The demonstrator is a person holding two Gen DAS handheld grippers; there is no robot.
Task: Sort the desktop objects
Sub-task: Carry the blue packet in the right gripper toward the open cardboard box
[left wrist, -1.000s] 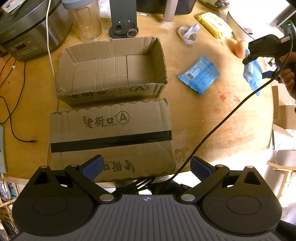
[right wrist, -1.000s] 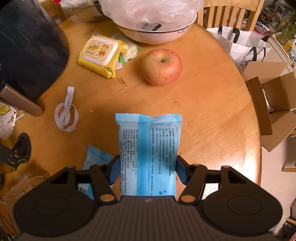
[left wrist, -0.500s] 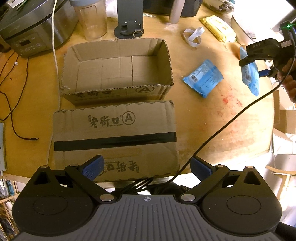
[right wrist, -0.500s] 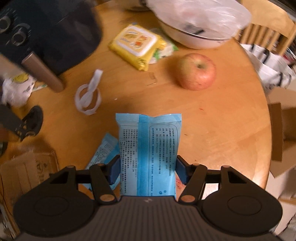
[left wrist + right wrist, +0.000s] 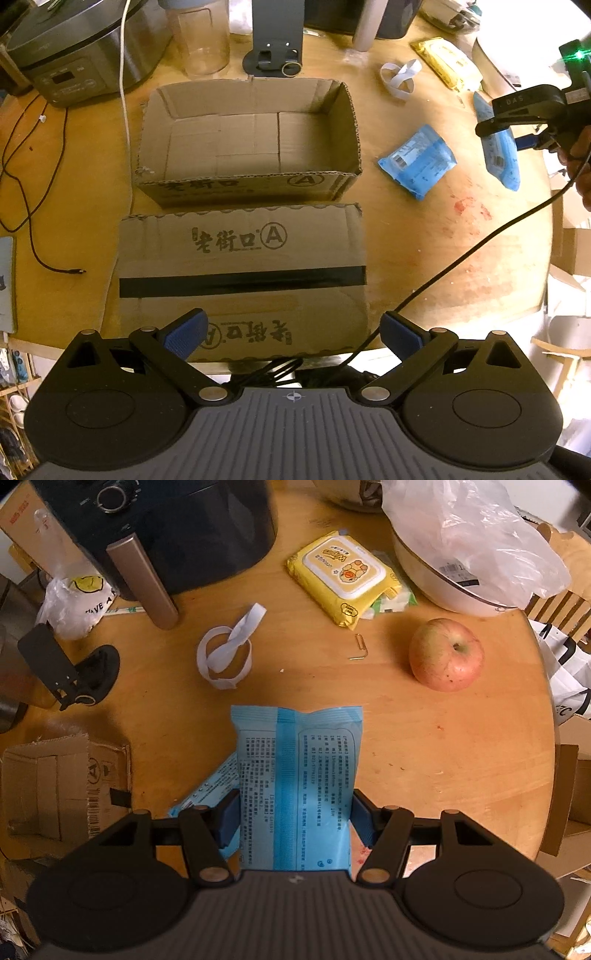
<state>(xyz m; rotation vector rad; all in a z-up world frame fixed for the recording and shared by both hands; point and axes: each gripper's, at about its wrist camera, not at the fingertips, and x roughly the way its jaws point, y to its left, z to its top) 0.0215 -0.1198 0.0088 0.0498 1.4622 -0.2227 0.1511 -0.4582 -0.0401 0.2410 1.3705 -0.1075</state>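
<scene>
My right gripper (image 5: 295, 818) is shut on a light blue tissue packet (image 5: 295, 775) and holds it above the round wooden table; in the left wrist view the packet (image 5: 500, 155) hangs at the far right. A second blue packet (image 5: 417, 160) lies on the table right of an open cardboard box (image 5: 247, 184); in the right wrist view it (image 5: 207, 790) peeks out under the held one. My left gripper (image 5: 291, 330) is open and empty, above a flat cardboard lid (image 5: 240, 258) in front of the box.
A yellow wipes pack (image 5: 343, 574), a white strap loop (image 5: 225, 657), an apple (image 5: 447, 653), a paper clip (image 5: 360, 646) and a bowl with a plastic bag (image 5: 461, 587) lie beyond. An air fryer (image 5: 177, 528) stands back left. A rice cooker (image 5: 74, 51), a jar (image 5: 201, 37) and cables (image 5: 22, 173) are left.
My right gripper has lifted the blue packet higher and swung left toward the box. The left gripper has risen a little and stays open.
</scene>
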